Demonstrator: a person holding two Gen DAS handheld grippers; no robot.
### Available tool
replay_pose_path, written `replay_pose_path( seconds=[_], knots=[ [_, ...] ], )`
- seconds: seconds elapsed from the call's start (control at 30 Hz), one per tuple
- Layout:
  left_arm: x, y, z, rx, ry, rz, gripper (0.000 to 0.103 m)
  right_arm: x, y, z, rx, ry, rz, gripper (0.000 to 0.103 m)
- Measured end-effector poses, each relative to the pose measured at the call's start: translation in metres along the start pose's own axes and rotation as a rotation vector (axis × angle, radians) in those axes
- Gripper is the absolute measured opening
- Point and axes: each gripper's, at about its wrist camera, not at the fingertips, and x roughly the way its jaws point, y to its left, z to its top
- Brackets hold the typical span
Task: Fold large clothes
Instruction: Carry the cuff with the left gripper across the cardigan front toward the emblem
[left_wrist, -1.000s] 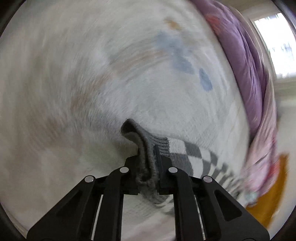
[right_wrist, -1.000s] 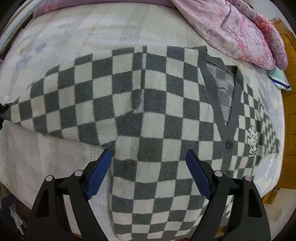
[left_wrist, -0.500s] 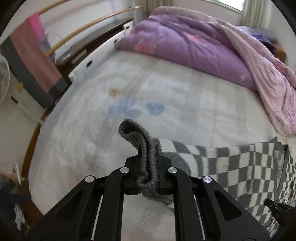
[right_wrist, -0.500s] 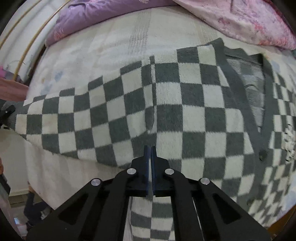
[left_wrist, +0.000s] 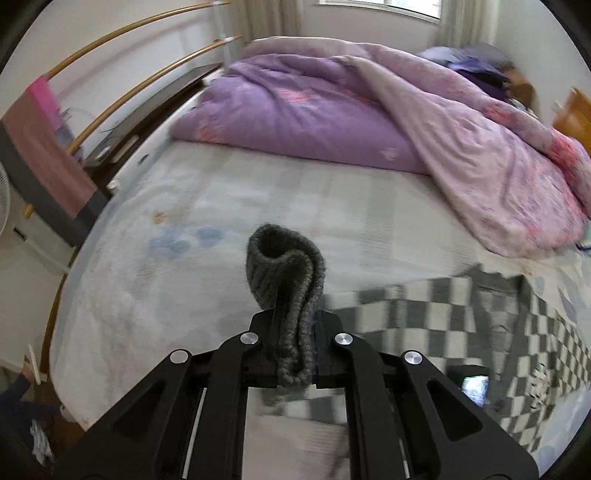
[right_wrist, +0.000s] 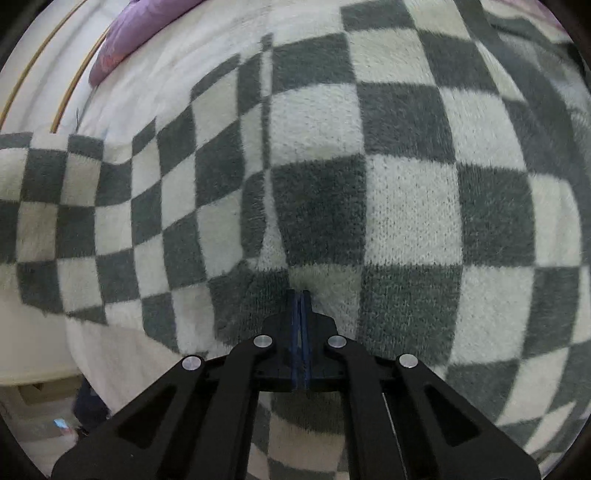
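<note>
A grey-and-white checked cardigan (right_wrist: 406, 206) lies spread on the bed, and its body shows at the right of the left wrist view (left_wrist: 480, 321). My left gripper (left_wrist: 295, 343) is shut on the grey ribbed sleeve cuff (left_wrist: 284, 266), held above the mattress with the sleeve trailing right. My right gripper (right_wrist: 300, 299) is shut, its blue pads together, tips pressed against the cardigan near the armpit seam (right_wrist: 264, 166). Whether fabric is pinched between them does not show.
A purple and pink duvet (left_wrist: 369, 118) is heaped at the far end of the bed. The pale mattress cover (left_wrist: 147, 288) stretches left. Curved gold rails (left_wrist: 122, 92) and a hanging pink towel (left_wrist: 44, 147) stand beyond the left edge.
My left gripper has lifted and swung the cuff up and toward the bed's far side. My right gripper closed from wide open, then moved down close onto the cardigan.
</note>
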Motion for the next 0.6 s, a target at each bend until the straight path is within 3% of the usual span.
replay_pose_path(
  seconds=[0.3, 0.5, 0.57, 0.6],
  knots=[
    [0.004, -0.146, -0.021, 0.178, 0.038, -0.111, 0.010, -0.006, -0.025, -0.012, 0.135, 0.004, 0.154, 0.000],
    [0.015, -0.232, -0.042, 0.270, 0.074, -0.141, 0.010, -0.024, -0.055, -0.043, 0.196, 0.029, 0.263, 0.000],
    [0.020, -0.259, -0.050, 0.295, 0.085, -0.160, 0.010, -0.036, -0.070, -0.058, 0.214, 0.027, 0.263, 0.000],
    [0.023, -0.275, -0.056, 0.311, 0.095, -0.168, 0.010, -0.048, -0.085, -0.069, 0.230, 0.021, 0.240, 0.006]
  ],
)
